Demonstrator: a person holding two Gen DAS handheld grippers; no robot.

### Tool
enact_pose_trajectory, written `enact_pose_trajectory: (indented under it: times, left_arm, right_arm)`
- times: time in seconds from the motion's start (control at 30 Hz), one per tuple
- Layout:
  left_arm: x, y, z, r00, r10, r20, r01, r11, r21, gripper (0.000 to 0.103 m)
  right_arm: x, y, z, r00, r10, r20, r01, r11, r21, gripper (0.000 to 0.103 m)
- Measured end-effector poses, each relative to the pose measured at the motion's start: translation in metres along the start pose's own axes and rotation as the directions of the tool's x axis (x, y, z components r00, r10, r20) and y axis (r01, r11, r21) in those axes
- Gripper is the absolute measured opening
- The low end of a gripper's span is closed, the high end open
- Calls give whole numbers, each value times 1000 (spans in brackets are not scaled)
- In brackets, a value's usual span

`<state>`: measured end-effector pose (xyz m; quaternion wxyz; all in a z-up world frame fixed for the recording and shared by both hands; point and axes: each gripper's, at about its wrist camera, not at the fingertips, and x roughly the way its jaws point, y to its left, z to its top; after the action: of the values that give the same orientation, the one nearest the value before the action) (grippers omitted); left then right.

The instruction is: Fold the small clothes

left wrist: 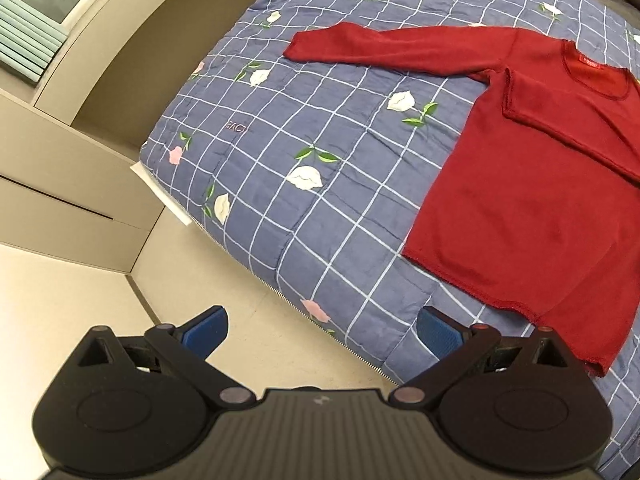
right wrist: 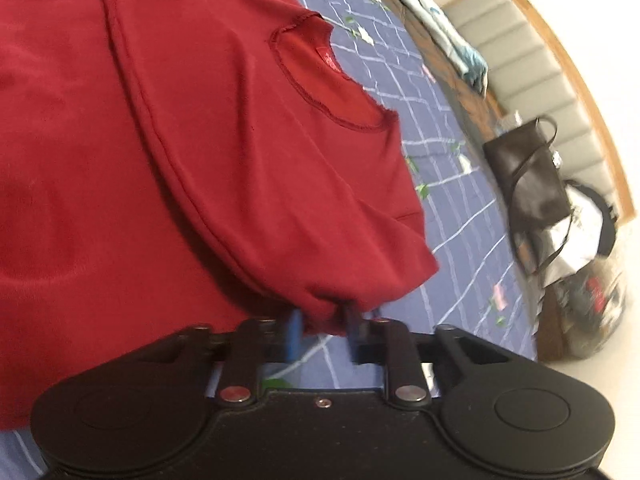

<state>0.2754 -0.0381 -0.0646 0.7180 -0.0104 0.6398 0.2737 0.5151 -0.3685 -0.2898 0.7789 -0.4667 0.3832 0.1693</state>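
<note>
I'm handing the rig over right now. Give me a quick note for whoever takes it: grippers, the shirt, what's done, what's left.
Left gripper: open, empty, hovering over the bed edge near the hem.
Right gripper: shut on the red shirt at the folded edge by the shoulder.
Shirt lies flat on the checked quilt, neckline away from you. One sleeve is folded across the chest; the other sleeve is stretched out flat.
Left: fold that sleeve in, then fold the body.

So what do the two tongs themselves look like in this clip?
The two match. The left tongs have a black ribbed body, two round black side housings, black link arms with silver and reddish pivot pins, and blue textured fingertips. The right tongs show the same black housings, silver pins and blue tips. No cables, sleeves or hands are visible.
</note>
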Motion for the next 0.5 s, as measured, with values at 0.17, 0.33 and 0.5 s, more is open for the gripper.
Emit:
enact_pose_trajectory:
  times: [0.17,0.33,0.5]
  left_arm:
    - [0,4,-1,1000,-2,2,2,1000,-17,103]
    - [-2,15,-3,1000,-5,13,6,999,-53,103]
    - [-8,28,3,999,-12,41,15,997,-82,103]
  right_arm:
    - [0,-34,2,996,68,-52,-43,924,379,7]
    - [1,-80,-36,972,229,-57,-48,426,903,6]
    - [9,-97,-64,949,315,19,-24,12,1000,17]
